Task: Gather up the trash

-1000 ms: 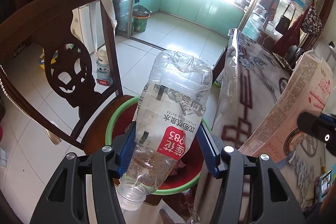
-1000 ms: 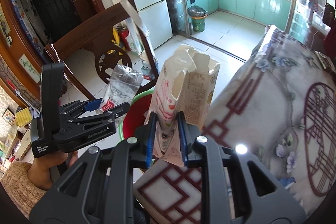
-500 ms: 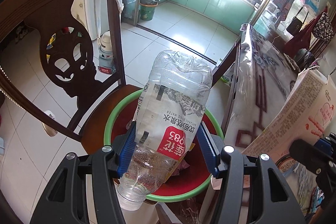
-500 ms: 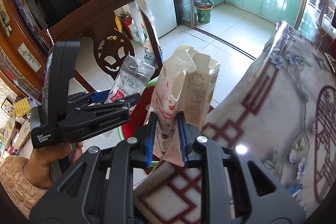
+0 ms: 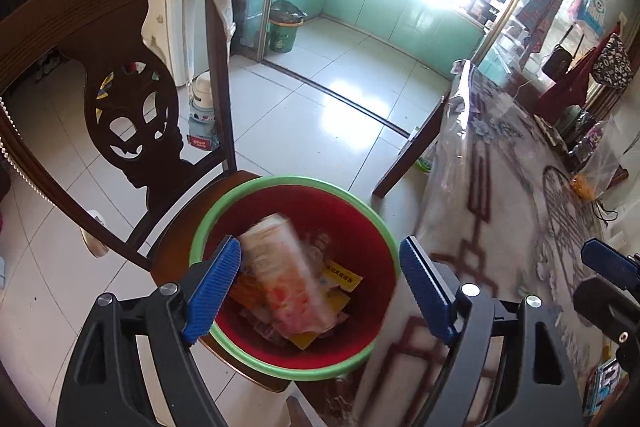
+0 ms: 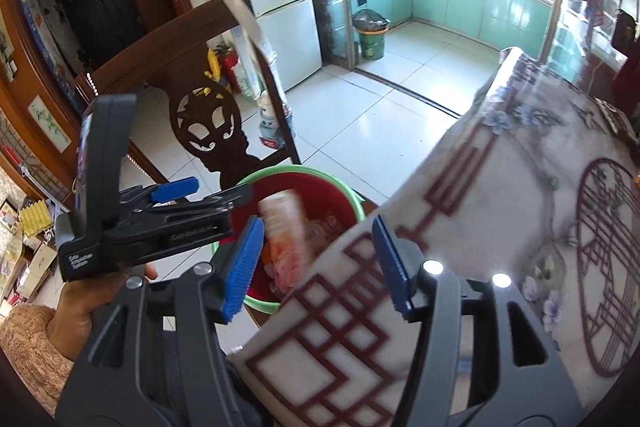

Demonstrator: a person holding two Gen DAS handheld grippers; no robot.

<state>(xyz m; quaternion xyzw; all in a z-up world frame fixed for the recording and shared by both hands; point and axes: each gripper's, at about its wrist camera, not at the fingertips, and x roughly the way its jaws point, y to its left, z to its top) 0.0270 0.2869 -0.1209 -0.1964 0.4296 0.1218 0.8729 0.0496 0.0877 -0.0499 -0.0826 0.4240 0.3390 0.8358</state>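
A red bucket with a green rim (image 5: pixel 276 183) stands on a dark wooden chair seat and holds trash. A pink and white carton (image 5: pixel 286 275), blurred, lies or falls inside it among wrappers; it also shows in the right wrist view (image 6: pixel 286 235). The clear plastic bottle is not plainly visible. My left gripper (image 5: pixel 320 285) is open and empty just above the bucket. My right gripper (image 6: pixel 318 263) is open and empty, above the table edge beside the bucket (image 6: pixel 352 195). The left gripper also shows in the right wrist view (image 6: pixel 200 195).
The carved wooden chair back (image 5: pixel 120 75) rises behind the bucket. A table with a patterned plastic cloth (image 5: pixel 500 187) stands right of the bucket. Tiled floor (image 5: pixel 320 99) leads to a kitchen with a green bin (image 5: pixel 284 31).
Both grippers have opened. The bottle has left my left gripper and the carton has left my right gripper; the carton is now in the bucket.
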